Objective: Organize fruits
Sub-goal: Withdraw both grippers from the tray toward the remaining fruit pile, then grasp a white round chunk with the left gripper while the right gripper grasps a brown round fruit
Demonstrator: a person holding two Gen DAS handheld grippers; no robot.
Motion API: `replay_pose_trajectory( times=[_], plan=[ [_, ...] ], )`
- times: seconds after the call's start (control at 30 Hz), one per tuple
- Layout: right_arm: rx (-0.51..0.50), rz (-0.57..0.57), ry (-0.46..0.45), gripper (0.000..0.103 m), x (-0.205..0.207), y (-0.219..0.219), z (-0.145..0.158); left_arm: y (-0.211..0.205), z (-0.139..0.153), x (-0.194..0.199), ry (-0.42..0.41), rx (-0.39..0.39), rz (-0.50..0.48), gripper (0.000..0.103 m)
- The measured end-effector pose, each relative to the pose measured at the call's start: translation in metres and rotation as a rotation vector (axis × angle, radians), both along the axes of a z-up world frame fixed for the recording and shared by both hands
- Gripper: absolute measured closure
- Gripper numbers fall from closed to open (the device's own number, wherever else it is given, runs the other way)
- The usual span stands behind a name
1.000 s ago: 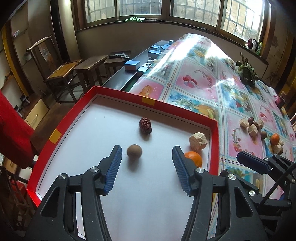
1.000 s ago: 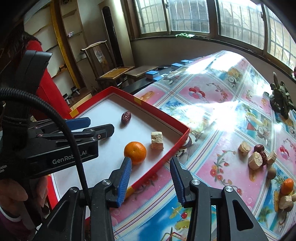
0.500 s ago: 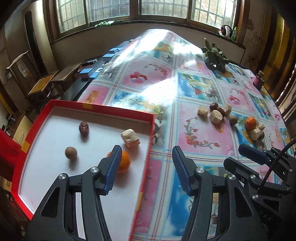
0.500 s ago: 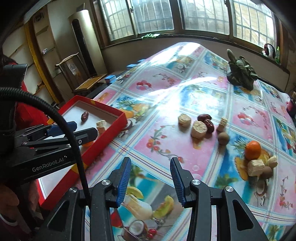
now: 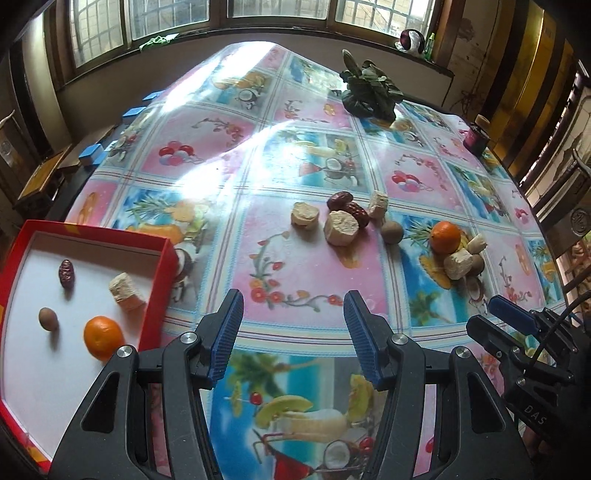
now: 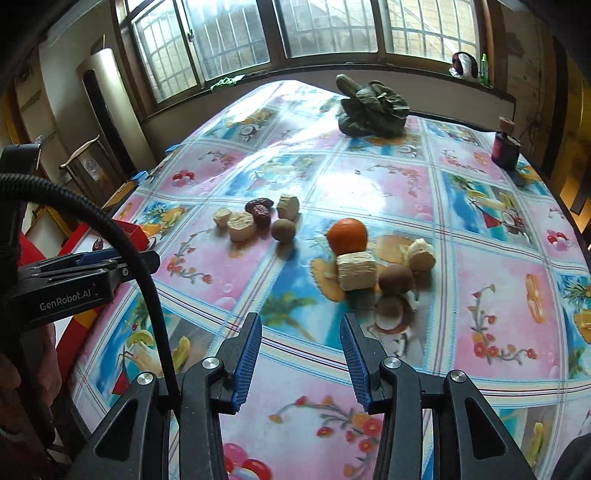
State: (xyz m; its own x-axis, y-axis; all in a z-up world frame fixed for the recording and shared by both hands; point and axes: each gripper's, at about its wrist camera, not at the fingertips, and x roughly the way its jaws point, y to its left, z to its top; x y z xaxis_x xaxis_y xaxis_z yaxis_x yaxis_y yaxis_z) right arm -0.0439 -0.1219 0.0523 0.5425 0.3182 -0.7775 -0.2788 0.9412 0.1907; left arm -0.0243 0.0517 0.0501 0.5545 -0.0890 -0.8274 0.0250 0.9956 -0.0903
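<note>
Patterned tablecloth (image 5: pixel 303 258) under both tongs: left tongs (image 5: pixel 293 332), right tongs (image 6: pixel 301 350) parted, empty; orange (image 6: pixel 347 230) ahead.

Each camera sits behind its own hand-held gripper and looks steeply down and forward along the fingers at the table (image 5: pixel 295 206), from moderately near. The left view also takes in the red tray (image 5: pixel 162 280) to its left. Both views share the loose fruit pile (image 5: pixel 343 221) (image 6: pixel 258 221) ahead and the windows (image 6: pixel 325 29) beyond.
</note>
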Motion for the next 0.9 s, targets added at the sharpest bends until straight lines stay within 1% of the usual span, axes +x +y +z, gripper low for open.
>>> replay_pose_trajectory(
  times=[0.13,0.27,0.37,0.5,0.63,0.77,0.8,0.83,0.87,0.9],
  plan=[
    [0.003,-0.002,-0.005,0.06,0.001,-0.016,-0.002,-0.016,-0.01,0.017,0.017,-0.007,-0.01,0.046],
    [0.018,0.018,-0.004,0.06,0.005,-0.027,-0.006,-0.028,-0.025,0.039,0.058,-0.005,-0.006,0.046],
    [0.041,0.021,0.012,0.059,0.011,-0.036,-0.011,-0.033,-0.03,0.054,0.05,0.025,0.013,0.046],
    [0.066,0.02,0.034,0.059,0.019,-0.041,-0.015,-0.035,-0.032,0.068,0.04,0.026,0.022,0.046],
    [0.083,0.025,0.031,0.059,0.022,-0.043,-0.015,-0.042,-0.036,0.081,0.04,0.049,0.01,0.046],
    [0.086,0.022,0.045,0.059,0.024,-0.043,-0.019,-0.049,-0.035,0.088,0.029,0.068,-0.029,0.046],
    [0.083,0.021,0.044,0.059,0.023,-0.042,-0.02,-0.05,-0.037,0.089,0.027,0.082,-0.035,0.048],
    [0.079,0.021,0.042,0.059,0.024,-0.041,-0.02,-0.051,-0.037,0.089,0.018,0.077,-0.046,0.054],
    [0.074,0.024,0.041,0.059,0.023,-0.04,-0.02,-0.051,-0.037,0.088,0.011,0.073,-0.057,0.069],
    [0.068,0.026,0.041,0.059,0.022,-0.039,-0.021,-0.052,-0.036,0.086,0.008,0.076,-0.069,0.074]
  ],
)
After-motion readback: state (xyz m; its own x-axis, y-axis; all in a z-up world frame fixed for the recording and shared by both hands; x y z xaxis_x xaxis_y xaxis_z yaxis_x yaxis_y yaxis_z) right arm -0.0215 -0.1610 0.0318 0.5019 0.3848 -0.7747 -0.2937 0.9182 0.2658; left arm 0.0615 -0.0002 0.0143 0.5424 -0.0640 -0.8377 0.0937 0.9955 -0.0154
